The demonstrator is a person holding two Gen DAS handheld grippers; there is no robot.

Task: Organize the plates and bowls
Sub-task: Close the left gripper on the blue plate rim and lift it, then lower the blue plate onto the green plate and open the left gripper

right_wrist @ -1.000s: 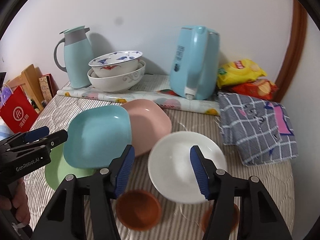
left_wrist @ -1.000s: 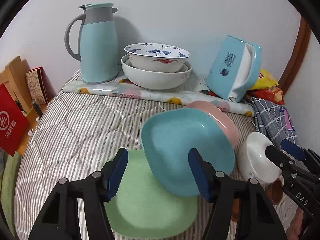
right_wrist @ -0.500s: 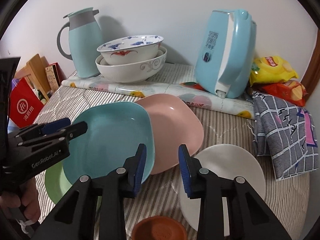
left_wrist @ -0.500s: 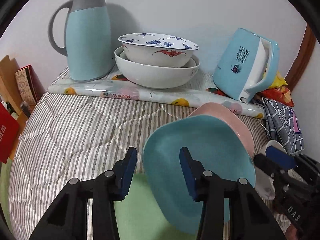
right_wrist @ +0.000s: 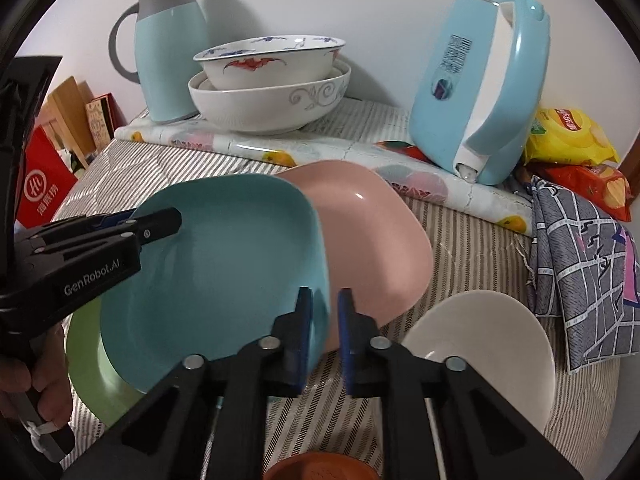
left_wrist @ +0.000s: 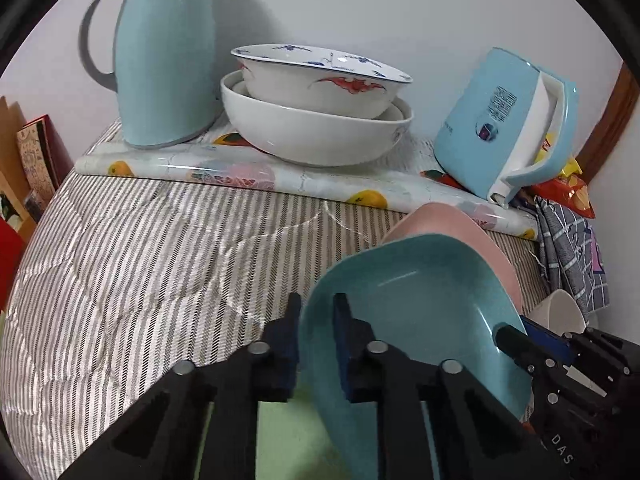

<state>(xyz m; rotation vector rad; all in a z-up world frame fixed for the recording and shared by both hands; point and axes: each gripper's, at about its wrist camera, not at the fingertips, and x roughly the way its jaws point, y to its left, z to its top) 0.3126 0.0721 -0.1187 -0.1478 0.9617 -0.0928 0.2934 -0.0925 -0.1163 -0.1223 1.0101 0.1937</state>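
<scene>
Right wrist view alone shows the white bowl. Both grippers, left and right, have just closed, clamped on opposite rims of the teal plate, apparently tilted over the green plate.

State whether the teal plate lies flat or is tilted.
Tilted: the teal plate leans with one edge on the green plate and the other over the pink plate.
</scene>
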